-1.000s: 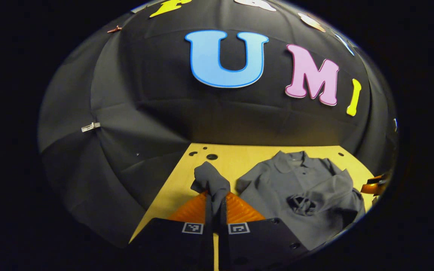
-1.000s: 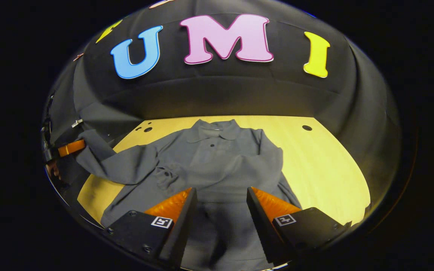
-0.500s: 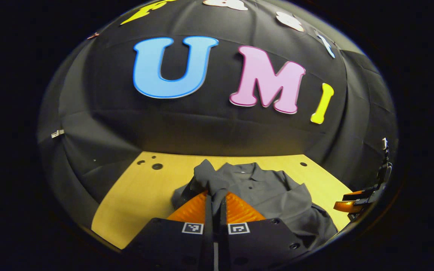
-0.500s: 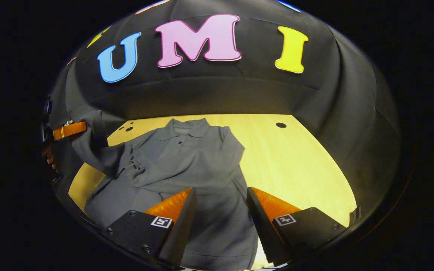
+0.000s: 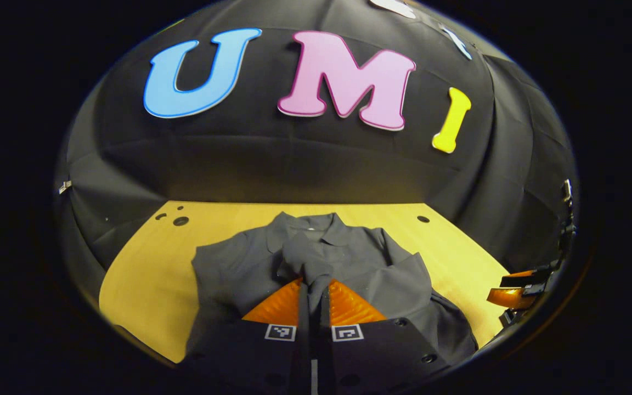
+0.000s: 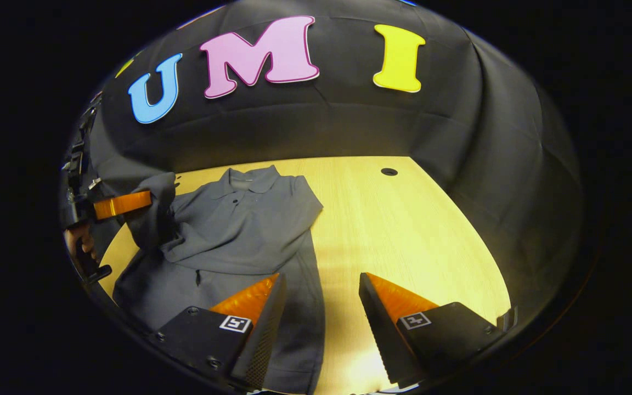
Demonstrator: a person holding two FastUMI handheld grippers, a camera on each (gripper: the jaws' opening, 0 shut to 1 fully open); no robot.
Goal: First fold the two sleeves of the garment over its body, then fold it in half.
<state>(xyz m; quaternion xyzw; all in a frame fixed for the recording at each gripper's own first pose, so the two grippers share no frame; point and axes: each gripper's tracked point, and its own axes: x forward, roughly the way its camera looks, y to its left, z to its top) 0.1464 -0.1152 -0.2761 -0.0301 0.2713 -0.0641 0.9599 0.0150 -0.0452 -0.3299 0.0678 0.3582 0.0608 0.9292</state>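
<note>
A dark grey collared shirt [image 6: 239, 225] lies on the yellow wooden table [image 6: 404, 230], collar toward the back wall. One sleeve lies folded across its chest. My left gripper [image 5: 314, 285] is shut on the cuff of the other sleeve [image 5: 305, 263], held up over the shirt's body [image 5: 382, 274]. In the right gripper view that same gripper [image 6: 124, 204] shows at the left with the sleeve [image 6: 154, 219] hanging from it. My right gripper [image 6: 320, 285] stands open above the shirt's right edge, with nothing between its fingers [image 6: 250, 302].
Round holes mark the table near its back edge [image 6: 388, 171] [image 5: 180, 221]. The black cloth wall closes the table in behind and at both sides. Bare tabletop [image 6: 420, 247] stretches to the right of the shirt. My right gripper's orange finger [image 5: 508, 296] shows at the far right of the left gripper view.
My left gripper has carried the sleeve from beside the shirt to over its body. My right gripper, still open, has drifted right off the shirt's middle toward its right edge.
</note>
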